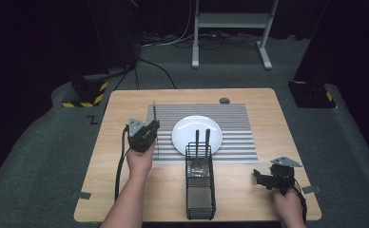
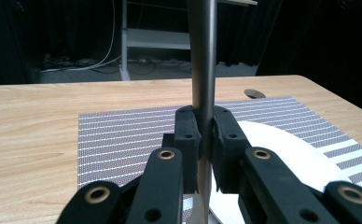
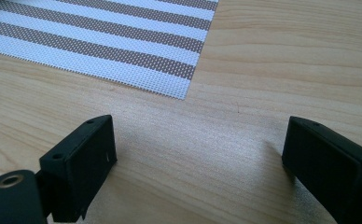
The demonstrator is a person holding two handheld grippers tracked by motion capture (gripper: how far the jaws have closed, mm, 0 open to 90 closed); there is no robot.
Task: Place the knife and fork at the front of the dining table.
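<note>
Nearest the person's edge of the wooden table (image 1: 125, 190), a black wire basket (image 1: 200, 190) stands near the middle, two dark utensil handles (image 1: 202, 140) rising upright from its far end. The right gripper (image 1: 267, 179) rests low over bare wood at the near right corner; its jaws stand wide apart with nothing between them, the corner of the striped placemat (image 3: 123, 42) lying just beyond.

Further in, the left gripper (image 2: 206, 140) is clamped tight on a slim grey metal utensil handle (image 2: 203, 56), held upright between the pads. From above, this piece (image 1: 154, 111) stands over the left edge of the placemat, just left of the white plate (image 1: 197, 133).

Beyond the mat, a small dark disc (image 1: 225, 100) sits near the far table edge.
</note>
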